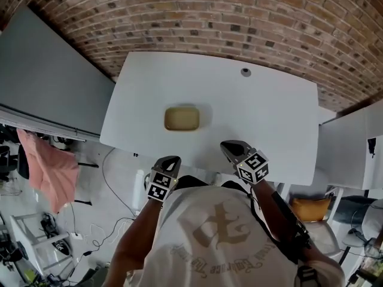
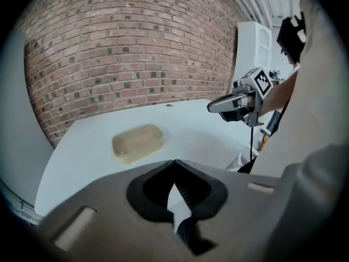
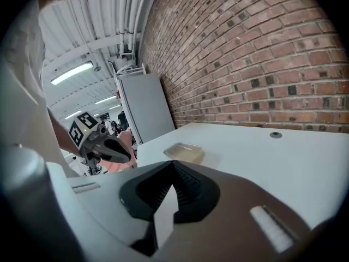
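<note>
Tan rectangular plastic box (image 1: 182, 118) lies ahead on white tabletop (image 1: 269, 118), long axis sideways. Left gripper (image 1: 170, 160) nearer than right gripper (image 1: 229, 146); all fingers closed, empty.

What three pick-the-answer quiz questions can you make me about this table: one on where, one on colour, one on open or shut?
1. Where is the tan box?
A on the white table
B on the floor
C on a chair

2. What colour is the wall?
A blue
B red-brown brick
C green

3. How do the jaws of the left hand-held gripper stand?
A wide apart
B shut, holding nothing
C shut on the box

Answers:
1 A: the box lies on the tabletop.
2 B: bricks show in every view.
3 B: the left gripper view shows the tips meeting with nothing between them.
</note>
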A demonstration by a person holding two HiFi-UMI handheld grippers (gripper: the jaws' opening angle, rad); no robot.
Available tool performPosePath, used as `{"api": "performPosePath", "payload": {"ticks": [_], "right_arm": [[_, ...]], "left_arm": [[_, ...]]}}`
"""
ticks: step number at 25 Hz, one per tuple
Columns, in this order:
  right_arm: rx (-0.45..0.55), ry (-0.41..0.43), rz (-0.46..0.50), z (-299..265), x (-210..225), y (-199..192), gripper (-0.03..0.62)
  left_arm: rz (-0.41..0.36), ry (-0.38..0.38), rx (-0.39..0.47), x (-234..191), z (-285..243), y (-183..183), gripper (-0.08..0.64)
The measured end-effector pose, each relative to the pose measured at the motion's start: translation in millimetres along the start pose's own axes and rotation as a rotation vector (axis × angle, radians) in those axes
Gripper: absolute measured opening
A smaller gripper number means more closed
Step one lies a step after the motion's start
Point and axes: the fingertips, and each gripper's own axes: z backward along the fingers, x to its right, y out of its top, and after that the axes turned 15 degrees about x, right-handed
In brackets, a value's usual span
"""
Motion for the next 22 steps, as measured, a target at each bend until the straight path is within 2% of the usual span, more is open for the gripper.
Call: {"api": "performPosePath", "payload": {"ticks": [10, 22], "right_arm": [[0.025, -0.028, -0.067, -4, 21, 1, 0.008], [0.043, -0.091, -0.127, -24, 25, -1, 0.008]], "left_arm": [[-0.071, -0.028, -0.064, -13, -28, 8, 0.005], [-0.281, -0.161, -0.173, -42, -70, 11, 0.005]]}}
